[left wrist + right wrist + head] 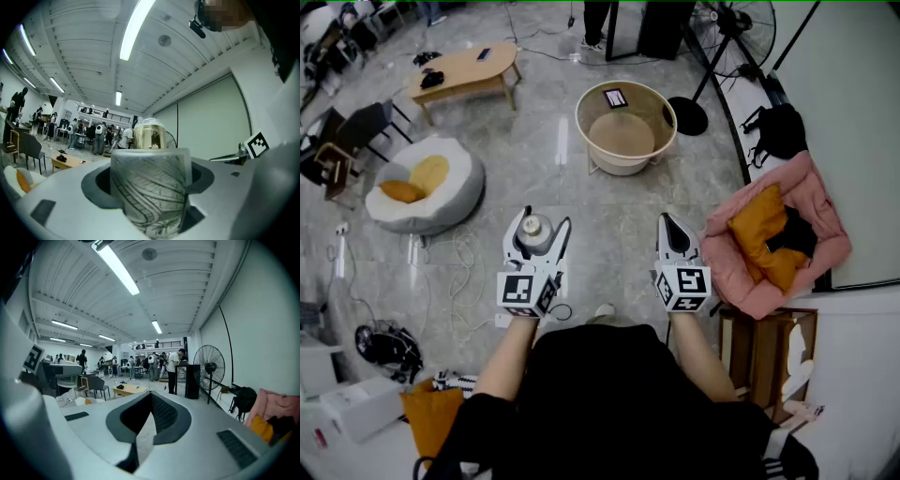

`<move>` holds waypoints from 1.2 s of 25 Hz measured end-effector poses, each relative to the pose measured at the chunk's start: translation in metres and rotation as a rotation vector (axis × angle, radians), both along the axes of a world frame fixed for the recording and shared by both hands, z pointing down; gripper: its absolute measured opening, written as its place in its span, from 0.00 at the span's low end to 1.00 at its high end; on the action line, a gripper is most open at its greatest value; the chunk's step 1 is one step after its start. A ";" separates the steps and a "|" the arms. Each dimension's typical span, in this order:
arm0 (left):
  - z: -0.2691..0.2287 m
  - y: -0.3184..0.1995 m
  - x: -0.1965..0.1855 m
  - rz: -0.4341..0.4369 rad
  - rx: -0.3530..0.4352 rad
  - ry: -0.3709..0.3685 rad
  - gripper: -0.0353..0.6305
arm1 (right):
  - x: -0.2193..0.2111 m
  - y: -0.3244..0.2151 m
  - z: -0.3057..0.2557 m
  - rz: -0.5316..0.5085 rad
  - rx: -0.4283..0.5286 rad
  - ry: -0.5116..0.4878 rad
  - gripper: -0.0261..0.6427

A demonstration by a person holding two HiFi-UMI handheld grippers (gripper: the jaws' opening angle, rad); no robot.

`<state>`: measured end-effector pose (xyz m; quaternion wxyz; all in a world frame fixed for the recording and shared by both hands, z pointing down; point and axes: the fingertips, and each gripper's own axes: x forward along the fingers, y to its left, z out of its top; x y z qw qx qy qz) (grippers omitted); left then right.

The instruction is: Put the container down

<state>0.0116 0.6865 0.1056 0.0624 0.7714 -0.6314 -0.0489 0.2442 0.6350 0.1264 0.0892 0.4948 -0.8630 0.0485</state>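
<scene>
My left gripper (542,225) is held out over the floor, its jaws spread wide and closed on the container (532,229). In the left gripper view the container (151,192) is a frosted jar with a dark line pattern, and its gold lid (149,136) points away from the camera. It sits snug between both jaws. To the right, at about the same height, my right gripper (669,223) is shut with nothing in it. Its fingertips (151,397) meet in a point in the right gripper view.
A round wooden tub (625,97) with a small screen on its rim stands on the floor ahead. A white beanbag (427,187) lies to the left, a low wooden table (467,70) beyond it. At right is a pink and orange jacket (778,239). A fan base (689,114) stands nearby.
</scene>
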 end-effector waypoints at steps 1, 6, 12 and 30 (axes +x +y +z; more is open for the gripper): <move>-0.001 0.002 0.003 -0.007 -0.007 0.006 0.58 | 0.002 0.001 0.000 -0.006 -0.004 -0.007 0.07; -0.005 0.009 0.012 -0.038 -0.004 0.037 0.58 | 0.013 0.005 -0.005 -0.036 -0.001 -0.083 0.07; -0.006 0.011 0.013 -0.050 0.007 0.039 0.58 | 0.020 0.011 -0.013 -0.061 0.013 -0.104 0.07; 0.038 -0.110 -0.015 -0.005 -0.040 0.026 0.58 | 0.007 -0.092 0.031 -0.027 -0.046 -0.019 0.07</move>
